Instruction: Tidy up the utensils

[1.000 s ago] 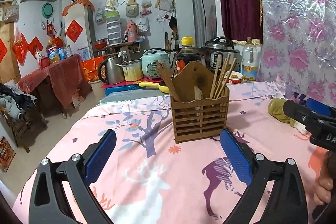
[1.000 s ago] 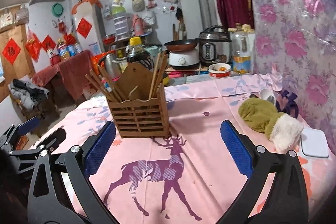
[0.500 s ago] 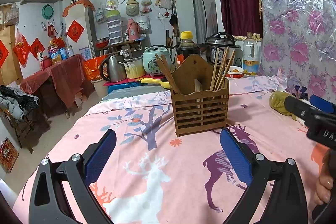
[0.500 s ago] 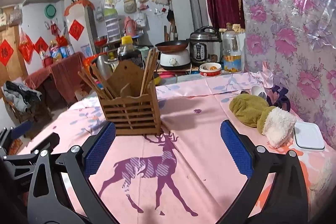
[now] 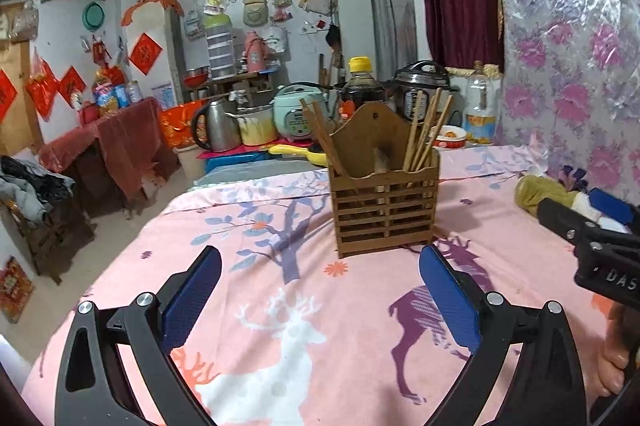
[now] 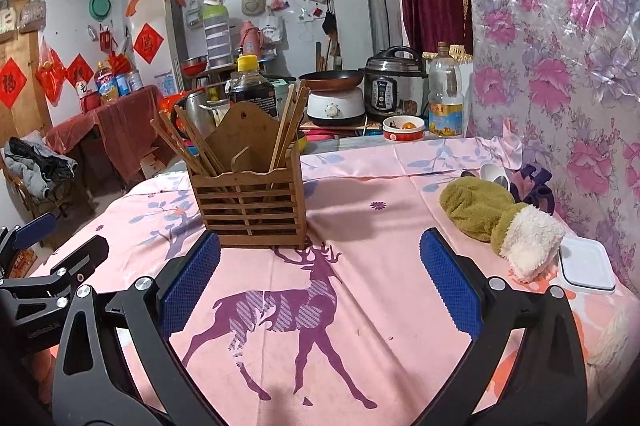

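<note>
White letters "DAS" show on the right gripper (image 5: 608, 226).

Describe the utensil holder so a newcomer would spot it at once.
On the pink deer-print tablecloth, ahead of both open grippers, stands a slatted wooden holder with a tall arched backboard. Chopsticks stick out of its compartments; the green mitten nearby is soft and lies flat.

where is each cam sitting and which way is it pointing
Left wrist: on the left gripper, looking forward over the pink cloth at the wooden holder; its own open jaws show, plus the right gripper and a hand at the right edge.
Right wrist: on the right gripper, facing the holder from further right; its open jaws show, the left gripper at the left edge.
Both share the holder, chopsticks, cloth and green mitten.
</note>
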Demonstrator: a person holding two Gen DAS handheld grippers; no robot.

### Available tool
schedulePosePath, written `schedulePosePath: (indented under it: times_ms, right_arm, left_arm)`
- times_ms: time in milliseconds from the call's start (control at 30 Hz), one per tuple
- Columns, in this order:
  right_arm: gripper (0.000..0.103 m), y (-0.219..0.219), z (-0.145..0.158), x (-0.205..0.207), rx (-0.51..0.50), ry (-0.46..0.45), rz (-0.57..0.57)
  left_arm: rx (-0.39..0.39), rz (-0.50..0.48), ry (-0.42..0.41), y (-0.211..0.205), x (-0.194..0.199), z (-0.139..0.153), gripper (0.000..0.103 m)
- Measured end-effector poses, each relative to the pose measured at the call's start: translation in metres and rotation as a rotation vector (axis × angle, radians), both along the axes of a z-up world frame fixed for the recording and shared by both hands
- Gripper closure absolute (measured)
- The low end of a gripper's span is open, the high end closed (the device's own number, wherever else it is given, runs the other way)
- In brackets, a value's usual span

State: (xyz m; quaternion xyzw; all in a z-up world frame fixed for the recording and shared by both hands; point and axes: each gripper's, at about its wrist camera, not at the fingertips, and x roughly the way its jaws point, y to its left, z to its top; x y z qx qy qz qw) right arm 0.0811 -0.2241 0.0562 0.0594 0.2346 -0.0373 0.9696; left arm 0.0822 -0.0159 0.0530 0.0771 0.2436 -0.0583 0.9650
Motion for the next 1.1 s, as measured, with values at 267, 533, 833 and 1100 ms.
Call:
schedulePosePath:
  times_ms: [267, 533, 833, 1100]
  right_arm:
    - [0.007, 0.005, -0.003, 0.0, -0.017, 0.006, 0.009]
    - [0.007, 0.01, -0.003, 0.0, -0.021, 0.009, 0.019]
    - [0.007, 0.013, -0.004, -0.001, -0.031, 0.008, 0.024]
    - [0.007, 0.012, -0.004, 0.0, -0.033, 0.009, 0.026]
  left_arm:
    - [-0.01, 0.014, 0.012, 0.001, 0.002, 0.0, 0.006]
    - [-0.017, 0.014, 0.032, 0.003, 0.005, -0.003, 0.006]
    - [-0.036, 0.025, 0.078, 0.006, 0.012, -0.008, 0.006]
    - [-0.024, 0.043, 0.064, 0.007, 0.011, -0.007, 0.006]
